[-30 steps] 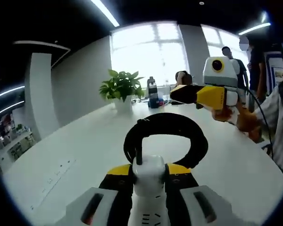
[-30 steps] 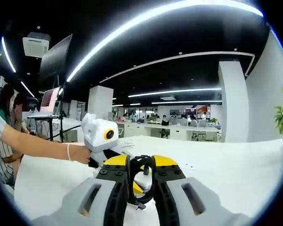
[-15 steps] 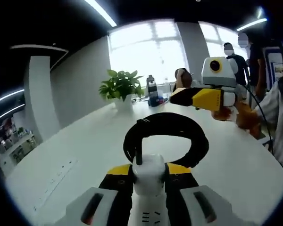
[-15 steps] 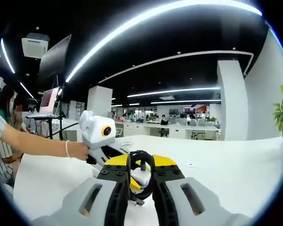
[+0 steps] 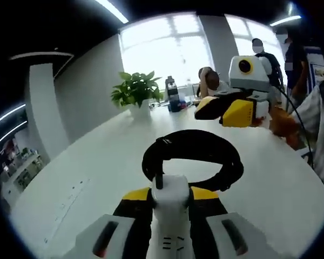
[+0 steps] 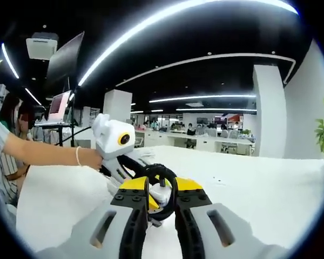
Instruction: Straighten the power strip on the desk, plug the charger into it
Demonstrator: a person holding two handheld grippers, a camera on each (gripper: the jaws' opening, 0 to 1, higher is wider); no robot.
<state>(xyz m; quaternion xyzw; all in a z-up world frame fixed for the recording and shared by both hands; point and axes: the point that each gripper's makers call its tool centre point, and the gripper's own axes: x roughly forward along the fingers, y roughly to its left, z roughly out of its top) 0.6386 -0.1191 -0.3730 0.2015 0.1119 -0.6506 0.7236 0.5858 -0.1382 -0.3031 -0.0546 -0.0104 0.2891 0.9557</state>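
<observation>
Left gripper view: we see the white charger [image 5: 171,190] pinched between our left gripper [image 5: 171,195] jaws at 6 o'clock, yellow-tipped jaws pressed onto its sides. Its black cable [image 5: 193,158] sits coiled in a loop just above the charger, lifted over the white desk [image 5: 86,172]. The right gripper [image 5: 227,108] floats at 2 o'clock, above the desk and apart from the cable loop.

Right gripper view: our right gripper [image 6: 160,187] has its jaws close together at 6 o'clock with a narrow gap; we see the black cable [image 6: 161,175] loop and a bit of white charger [image 6: 163,195] through that gap, but we cannot tell whether the jaws touch anything or are merely in front of it. The left gripper [image 6: 137,186] comes in from 9 o'clock, held by a hand [image 6: 90,159] with a bracelet at the wrist.

We can't make out the power strip for sure in either view.

Further out, a potted plant [image 5: 136,95] and a dark bottle [image 5: 171,100] stand at the far edge of the desk near 12 o'clock, in front of a bright window [image 5: 167,48]. People [image 5: 263,54] stand at 2 o'clock. Ceiling strip lights [image 6: 183,13] run overhead.
</observation>
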